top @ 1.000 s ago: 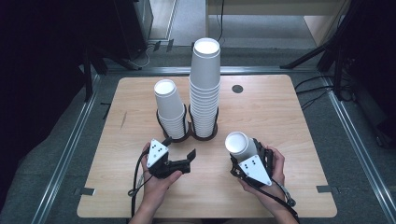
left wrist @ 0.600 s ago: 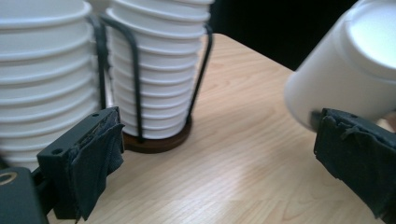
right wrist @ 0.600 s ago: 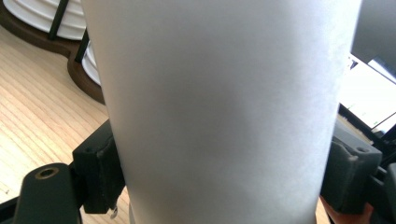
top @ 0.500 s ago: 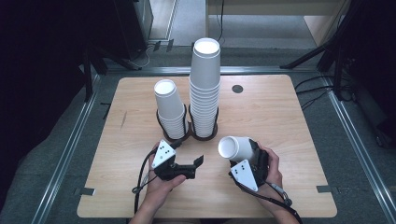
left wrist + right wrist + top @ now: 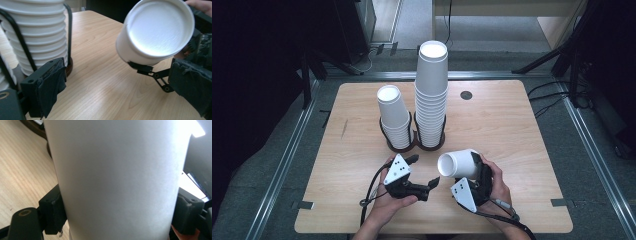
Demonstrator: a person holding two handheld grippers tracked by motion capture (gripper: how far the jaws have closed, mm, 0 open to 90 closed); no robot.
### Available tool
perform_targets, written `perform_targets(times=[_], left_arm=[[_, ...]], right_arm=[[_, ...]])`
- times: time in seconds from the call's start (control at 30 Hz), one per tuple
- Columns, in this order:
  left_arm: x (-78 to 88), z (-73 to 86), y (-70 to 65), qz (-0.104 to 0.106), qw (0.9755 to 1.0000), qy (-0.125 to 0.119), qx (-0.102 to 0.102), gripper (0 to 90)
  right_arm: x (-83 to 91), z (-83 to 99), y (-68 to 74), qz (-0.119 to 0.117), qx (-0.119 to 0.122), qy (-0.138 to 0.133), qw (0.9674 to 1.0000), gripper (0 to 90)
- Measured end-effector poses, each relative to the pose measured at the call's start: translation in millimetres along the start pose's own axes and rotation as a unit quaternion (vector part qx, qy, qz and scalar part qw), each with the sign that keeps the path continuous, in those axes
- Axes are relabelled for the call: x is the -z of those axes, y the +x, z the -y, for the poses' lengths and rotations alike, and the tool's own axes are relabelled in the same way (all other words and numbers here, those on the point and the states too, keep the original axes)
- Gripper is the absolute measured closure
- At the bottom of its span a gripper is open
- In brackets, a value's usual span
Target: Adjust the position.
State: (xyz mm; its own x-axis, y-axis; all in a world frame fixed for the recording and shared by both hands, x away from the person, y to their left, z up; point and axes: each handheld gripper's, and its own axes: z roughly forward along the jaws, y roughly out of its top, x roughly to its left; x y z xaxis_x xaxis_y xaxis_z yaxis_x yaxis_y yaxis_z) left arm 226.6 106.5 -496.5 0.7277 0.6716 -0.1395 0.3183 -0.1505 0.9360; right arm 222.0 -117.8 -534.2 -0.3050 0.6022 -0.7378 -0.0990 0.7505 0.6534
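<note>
While the right gripper [image 5: 462,172] sits low and right of centre in the high view, its jaws clamp a white paper cup [image 5: 458,164] by the wall, tipped on its side with the base toward the frame's left. The left gripper [image 5: 422,172], just left of it, has its jaws spread wide with nothing between them. Above both, at mid-frame on the bench [image 5: 522,130], stand a short cup stack [image 5: 393,115] and a tall cup stack [image 5: 432,92] in black wire holders.
</note>
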Motion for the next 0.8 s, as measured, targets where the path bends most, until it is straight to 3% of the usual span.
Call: perform_targets(times=[0.33, 0.8], left_arm=[[-3.5, 1.5, -4.5, 0.018, 0.9997, 0.012, -0.013, 2.2], [-5.8, 2.8, -11.2, 0.039, 0.9986, 0.019, -0.032, 5.6]], right_arm=[[0.9, -3.6, 6.8, -0.014, 0.022, -0.003, 0.9997, 16.5], [3.2, -8.1, 14.4, -0.039, 0.032, -0.008, 0.9987, 16.3]])
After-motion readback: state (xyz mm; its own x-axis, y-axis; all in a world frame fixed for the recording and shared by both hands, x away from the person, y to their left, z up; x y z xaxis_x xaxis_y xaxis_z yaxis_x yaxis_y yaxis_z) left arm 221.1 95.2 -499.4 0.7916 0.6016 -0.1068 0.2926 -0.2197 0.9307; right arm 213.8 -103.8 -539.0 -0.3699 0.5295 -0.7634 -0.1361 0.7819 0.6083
